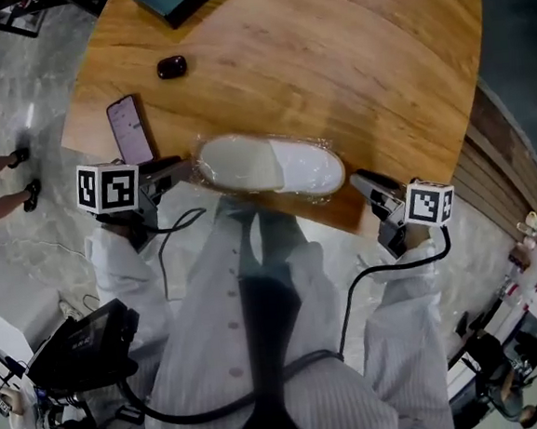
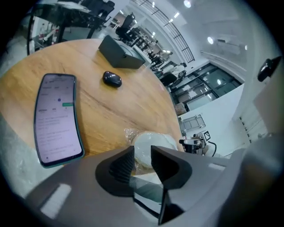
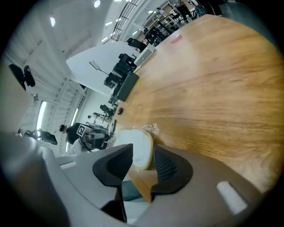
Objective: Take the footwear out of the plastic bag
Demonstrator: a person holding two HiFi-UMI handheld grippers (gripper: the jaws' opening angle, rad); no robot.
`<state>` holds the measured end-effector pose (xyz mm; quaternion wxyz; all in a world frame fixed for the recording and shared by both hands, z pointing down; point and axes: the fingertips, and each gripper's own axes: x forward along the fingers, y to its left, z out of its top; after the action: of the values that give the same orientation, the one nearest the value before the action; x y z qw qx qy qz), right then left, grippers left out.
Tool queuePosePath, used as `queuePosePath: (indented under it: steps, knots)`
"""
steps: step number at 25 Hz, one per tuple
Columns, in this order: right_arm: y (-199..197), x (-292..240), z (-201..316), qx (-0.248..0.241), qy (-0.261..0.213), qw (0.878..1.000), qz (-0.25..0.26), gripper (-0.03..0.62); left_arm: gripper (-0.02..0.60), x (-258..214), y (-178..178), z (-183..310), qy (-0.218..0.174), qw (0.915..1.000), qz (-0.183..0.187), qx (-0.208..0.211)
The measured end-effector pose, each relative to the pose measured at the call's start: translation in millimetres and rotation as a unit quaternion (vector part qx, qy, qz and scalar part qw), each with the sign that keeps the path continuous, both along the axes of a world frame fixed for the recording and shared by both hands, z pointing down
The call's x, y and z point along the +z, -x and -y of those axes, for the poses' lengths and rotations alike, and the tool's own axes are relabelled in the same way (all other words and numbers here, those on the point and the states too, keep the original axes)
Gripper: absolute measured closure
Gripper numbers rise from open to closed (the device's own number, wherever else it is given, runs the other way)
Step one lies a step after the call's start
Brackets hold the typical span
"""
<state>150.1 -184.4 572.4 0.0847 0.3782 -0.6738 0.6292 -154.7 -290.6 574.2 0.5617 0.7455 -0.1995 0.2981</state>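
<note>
1. The left gripper (image 1: 179, 170) is held low at the person's left side and points inward toward the other gripper. Its fingers (image 2: 122, 164) stand apart with a clear gap.
2. The right gripper (image 1: 361, 180) is held at the right side and points inward. Its fingers (image 3: 116, 165) also stand apart.
3. Both arms, in white striped sleeves (image 1: 405, 337), are bent. Each marker cube (image 1: 107, 188) faces upward.

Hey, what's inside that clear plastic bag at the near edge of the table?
The plastic bag holds white footwear, visible through the clear film. Whether a second piece lies beneath it cannot be seen.
</note>
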Motion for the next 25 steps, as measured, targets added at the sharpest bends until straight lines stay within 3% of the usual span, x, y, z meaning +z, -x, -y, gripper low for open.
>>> queuePosePath:
  steps: [5, 8, 13, 22, 25]
  knots:
    - [-7.6, 18.1, -18.8, -0.027, 0.068, 0.997, -0.014, 0.433, 0.463, 15.2, -9.2, -15.6, 0.048, 0.9969, 0.022, 0.059]
    - [-5.0, 21.4, -22.9, -0.044, 0.086, 0.995, -0.004, 0.43, 0.465, 21.1, -13.1, -25.0, 0.058, 0.9937, 0.039, 0.087]
    - [3.1, 20.4, -21.6, -0.063, 0.098, 0.993, 0.029, 0.43, 0.471, 23.0, -26.6, -34.0, 0.079, 0.9904, 0.029, 0.109]
    - [9.9, 1.1, -18.6, -0.075, 0.072, 0.987, 0.123, 0.43, 0.503, 27.5, -35.4, -45.2, 0.099, 0.9856, 0.026, 0.134]
    - [22.2, -19.3, -19.7, -0.098, 0.042, 0.977, 0.186, 0.433, 0.508, 25.7, -31.2, -44.1, 0.097, 0.9858, 0.025, 0.135]
